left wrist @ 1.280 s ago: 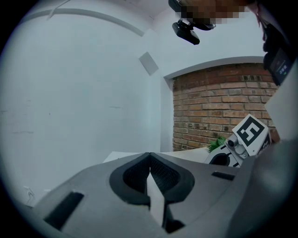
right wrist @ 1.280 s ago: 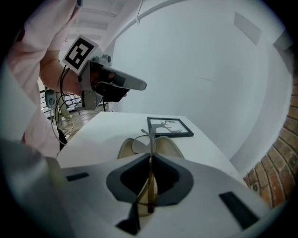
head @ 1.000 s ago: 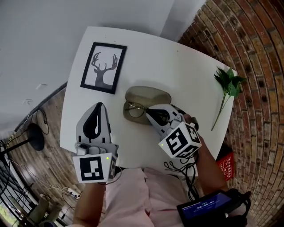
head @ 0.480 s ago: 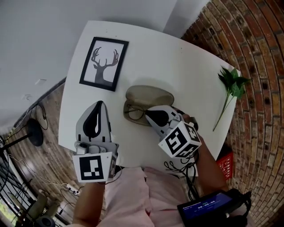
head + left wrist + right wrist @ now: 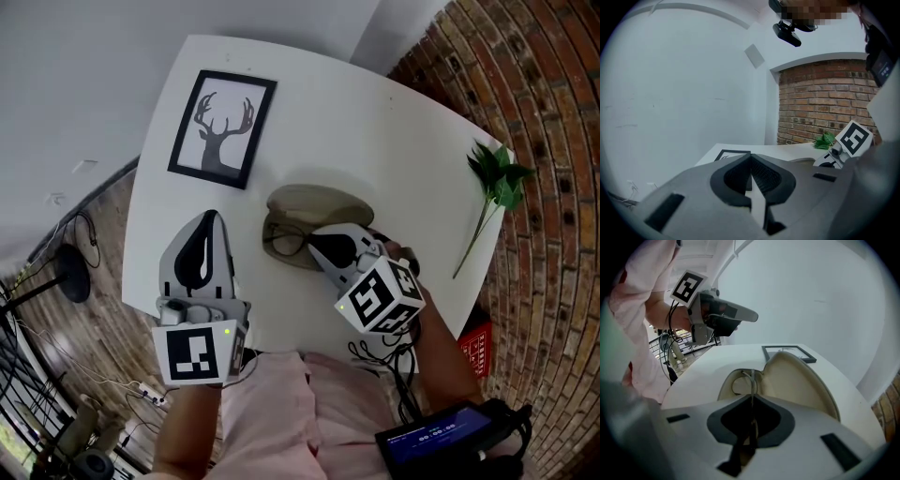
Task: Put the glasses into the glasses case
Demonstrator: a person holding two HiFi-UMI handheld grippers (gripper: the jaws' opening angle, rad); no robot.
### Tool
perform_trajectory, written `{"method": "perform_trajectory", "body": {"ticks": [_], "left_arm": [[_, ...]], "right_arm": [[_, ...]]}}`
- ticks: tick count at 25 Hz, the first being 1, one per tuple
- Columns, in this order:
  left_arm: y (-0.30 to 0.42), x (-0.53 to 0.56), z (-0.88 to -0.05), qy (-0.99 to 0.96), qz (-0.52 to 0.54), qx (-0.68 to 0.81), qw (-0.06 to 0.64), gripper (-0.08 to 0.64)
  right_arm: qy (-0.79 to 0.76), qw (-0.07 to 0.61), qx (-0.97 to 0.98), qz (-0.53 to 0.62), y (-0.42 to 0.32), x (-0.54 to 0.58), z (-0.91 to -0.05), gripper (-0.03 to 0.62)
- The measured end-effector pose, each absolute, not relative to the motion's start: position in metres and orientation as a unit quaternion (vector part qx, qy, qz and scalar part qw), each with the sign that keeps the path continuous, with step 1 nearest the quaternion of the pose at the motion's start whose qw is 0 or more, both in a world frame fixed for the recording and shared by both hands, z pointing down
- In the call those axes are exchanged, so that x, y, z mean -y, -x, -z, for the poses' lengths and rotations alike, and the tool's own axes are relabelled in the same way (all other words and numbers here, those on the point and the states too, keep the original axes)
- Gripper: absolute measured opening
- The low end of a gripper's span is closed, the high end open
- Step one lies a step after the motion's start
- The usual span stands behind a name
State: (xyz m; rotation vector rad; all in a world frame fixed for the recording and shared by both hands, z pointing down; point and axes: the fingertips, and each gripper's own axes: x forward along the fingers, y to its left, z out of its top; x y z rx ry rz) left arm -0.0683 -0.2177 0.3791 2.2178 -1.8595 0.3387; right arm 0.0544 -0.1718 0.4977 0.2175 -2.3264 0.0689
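The right gripper (image 5: 751,397) has its jaws pinched together on a thin wire part of the glasses (image 5: 739,385), which runs straight up between the dark, ribbed pads and out over the tips. The glasses sit in the lower shell of the glasses case (image 5: 797,380), a rounded, beige clamshell with a smooth pale lining, its lid tipped open toward the far side. From the head view the case (image 5: 314,200) lies with its long axis across the table, left to right. The glasses (image 5: 284,240) lie along that same line, one round, thin-rimmed lens showing at the case's left end and the rest hidden under the right gripper (image 5: 317,240). The left gripper (image 5: 750,159) has its jaws closed with nothing between them. In the head view it (image 5: 208,223) hangs over the table's near left part, apart from the case and pointing away from the person. Each gripper's cube bears black-and-white square markers. A black-framed picture (image 5: 222,129) lies flat beyond the left gripper, showing a dark deer's head with antlers on white. A leafy green sprig (image 5: 497,178) lies near the right edge of the smooth white table (image 5: 375,141), beside a red brick wall (image 5: 553,112). A dark device (image 5: 441,436) at the person's waist shows pale digits too small to read.
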Motion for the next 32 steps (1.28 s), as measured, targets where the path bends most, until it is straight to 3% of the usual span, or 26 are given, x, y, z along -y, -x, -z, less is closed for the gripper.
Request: {"method": "perform_trajectory", "body": {"ticks": [32], "left_arm": [[0.0634, 0.2068, -0.3825, -0.765, -0.132, 0.621, 0.109, 0.005]], "right_arm": [[-0.098, 0.456, 0.883, 0.057, -0.0536, 0.1652, -0.5072, 0.020]]}}
